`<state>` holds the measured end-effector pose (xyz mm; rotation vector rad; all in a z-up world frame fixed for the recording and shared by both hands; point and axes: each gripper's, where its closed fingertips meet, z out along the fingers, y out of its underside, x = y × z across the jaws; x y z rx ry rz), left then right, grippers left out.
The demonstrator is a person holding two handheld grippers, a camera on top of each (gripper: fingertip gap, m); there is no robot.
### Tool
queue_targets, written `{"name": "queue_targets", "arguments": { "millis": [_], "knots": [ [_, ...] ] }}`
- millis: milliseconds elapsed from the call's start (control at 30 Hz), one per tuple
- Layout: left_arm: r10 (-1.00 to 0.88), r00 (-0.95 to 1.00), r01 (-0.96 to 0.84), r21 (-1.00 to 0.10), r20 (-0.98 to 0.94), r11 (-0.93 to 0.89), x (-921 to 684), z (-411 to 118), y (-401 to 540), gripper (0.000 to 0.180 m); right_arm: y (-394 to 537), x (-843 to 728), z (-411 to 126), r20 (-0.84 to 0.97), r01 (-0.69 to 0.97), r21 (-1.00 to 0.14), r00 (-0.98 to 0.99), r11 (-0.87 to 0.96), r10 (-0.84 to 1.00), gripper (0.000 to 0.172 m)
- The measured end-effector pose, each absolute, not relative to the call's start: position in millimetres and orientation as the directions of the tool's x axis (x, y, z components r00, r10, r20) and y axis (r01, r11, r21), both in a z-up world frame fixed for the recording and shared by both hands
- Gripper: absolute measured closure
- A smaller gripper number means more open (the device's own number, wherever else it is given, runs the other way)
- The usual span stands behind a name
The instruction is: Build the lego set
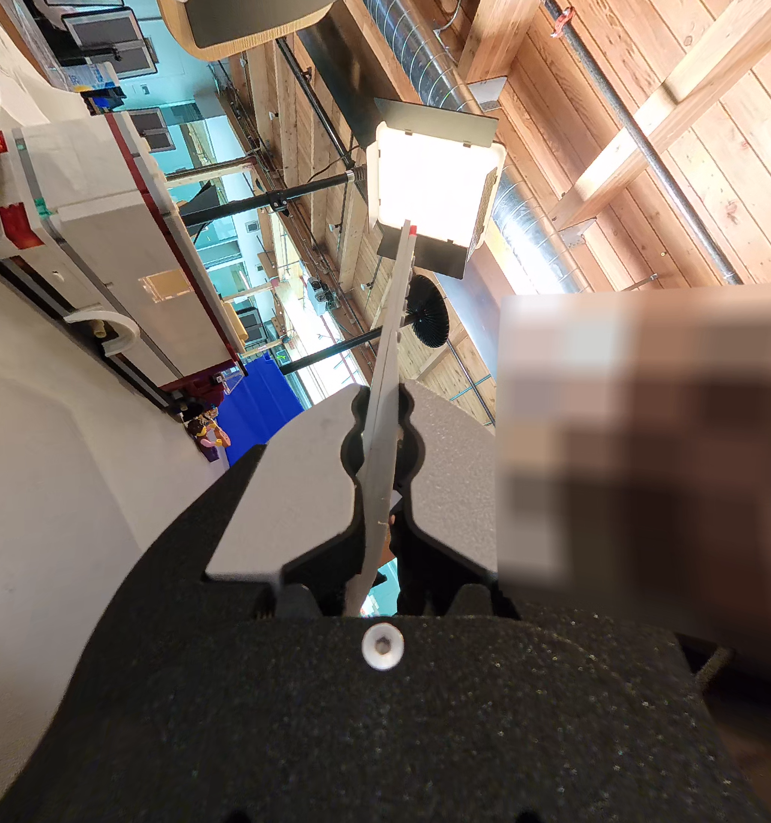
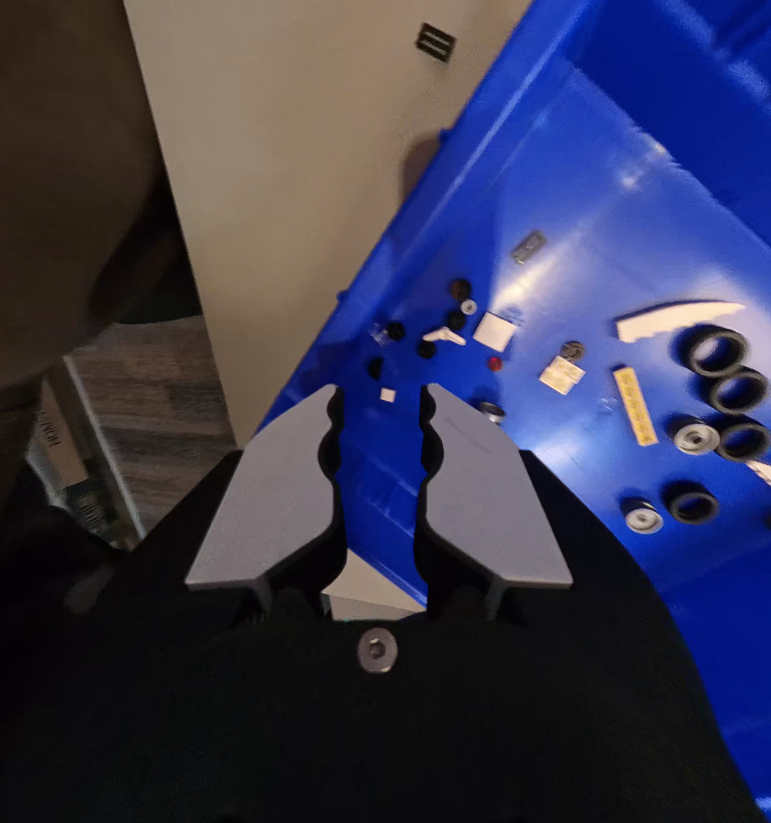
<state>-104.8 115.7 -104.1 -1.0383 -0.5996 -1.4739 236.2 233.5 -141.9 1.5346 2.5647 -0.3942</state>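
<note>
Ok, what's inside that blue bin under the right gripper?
In the blue bin: black tires, grey wheel hubs, a yellow plate, white pieces, small black studs. The open right gripper covers its near corner.

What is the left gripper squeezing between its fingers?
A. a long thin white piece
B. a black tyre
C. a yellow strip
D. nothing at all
A: the left gripper has both pads pressed on a long thin white piece that sticks out past its fingertips toward the bright lamp.
</note>
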Motion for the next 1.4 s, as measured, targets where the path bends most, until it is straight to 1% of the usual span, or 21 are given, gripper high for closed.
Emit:
{"name": "queue_targets", "arguments": {
  "millis": [167, 233, 367, 500, 667, 833, 1000, 1200, 1267, 1400],
  "knots": [
    [-0.475, 0.067, 0.966, -0.175, 0.878, -0.188, -108, -108, 120, 0.168, 254, 236, -140, -0.178, 0.844, -0.222, -0.527, 0.488, 0.831, 0.146],
    [-0.459, 0.072, 0.966, -0.176, 0.886, -0.187, -108, -110, 122, 0.168, 245, 235, -147, -0.212, 0.809, -0.235, -0.583, 0.538, 0.784, 0.149],
    [-0.441, 0.094, 0.964, -0.192, 0.892, -0.184, -107, -112, 127, 0.168, 226, 238, -167, -0.322, 0.740, -0.223, -0.670, 0.634, 0.669, 0.156],
    [-0.430, 0.107, 0.967, -0.195, 0.897, -0.167, -109, -113, 130, 0.168, 231, 238, -177, -0.372, 0.725, -0.225, -0.682, 0.651, 0.630, 0.157],
    [-0.413, 0.115, 0.968, -0.196, 0.903, -0.159, -110, -115, 131, 0.168, 265, 233, -175, -0.295, 0.750, -0.234, -0.661, 0.619, 0.690, 0.158],
    [-0.395, 0.115, 0.971, -0.187, 0.911, -0.149, -112, -117, 134, 0.168, 307, 237, -172, -0.173, 0.779, -0.194, -0.626, 0.597, 0.760, 0.158],
    [-0.395, 0.115, 0.971, -0.187, 0.911, -0.147, -109, -117, 138, 0.168, 342, 241, -170, -0.081, 0.803, -0.199, -0.585, 0.562, 0.807, 0.157],
    [-0.394, 0.105, 0.970, -0.181, 0.913, -0.162, -104, -118, 142, 0.168, 364, 225, -179, 0.015, 0.785, -0.217, -0.591, 0.580, 0.807, 0.147],
    [-0.394, 0.103, 0.970, -0.180, 0.913, -0.163, -104, -118, 142, 0.168, 369, 214, -182, 0.050, 0.773, -0.220, -0.600, 0.595, 0.798, 0.147],
    [-0.406, 0.097, 0.972, -0.173, 0.909, -0.157, -106, -117, 141, 0.168, 378, 200, -194, 0.072, 0.782, -0.180, -0.595, 0.597, 0.801, 0.147]
  ]
}}
